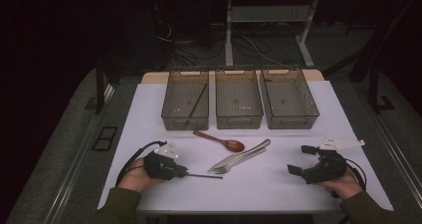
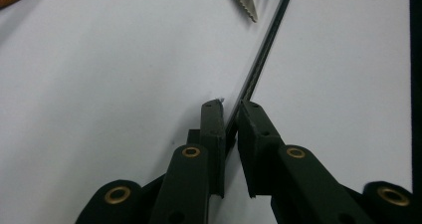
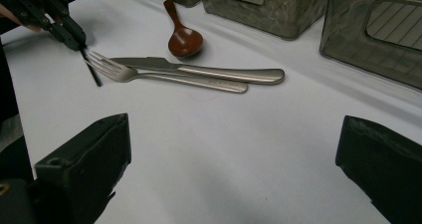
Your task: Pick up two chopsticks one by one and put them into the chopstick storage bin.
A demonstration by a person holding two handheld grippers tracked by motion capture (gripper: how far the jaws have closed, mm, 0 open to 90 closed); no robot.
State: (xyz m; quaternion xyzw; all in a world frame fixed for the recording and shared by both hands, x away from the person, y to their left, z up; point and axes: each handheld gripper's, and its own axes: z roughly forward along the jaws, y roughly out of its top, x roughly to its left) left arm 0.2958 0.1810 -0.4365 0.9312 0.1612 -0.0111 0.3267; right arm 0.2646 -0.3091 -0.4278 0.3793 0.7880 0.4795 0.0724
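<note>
**Spotter:** What have you got in hand right now?

**Operator:** My left gripper is clamped on one end of a thin black chopstick. In the left gripper view the stick runs out from between the pads across the white desk, its far end near the knife's serrated tip. It looks to be lying flat on the desk, so I'd call this the pick-up step, grip made, lift not yet done.

**Spotter:** And the other side?

**Operator:** My right gripper sits at the right of the desk with its jaws spread wide and nothing between them. From its view I see the fork and knife lying side by side, and the brown spoon just behind them.

**Spotter:** Where does the stick go?

**Operator:** My guess is the left bin, since another dark stick already leans inside it. The middle bin and right bin look empty.

**Spotter:** What does the move need?

**Operator:** I'd lift straight up first, keep the long end from swinging into the fork, then carry it forward over the rim before letting go.
</note>
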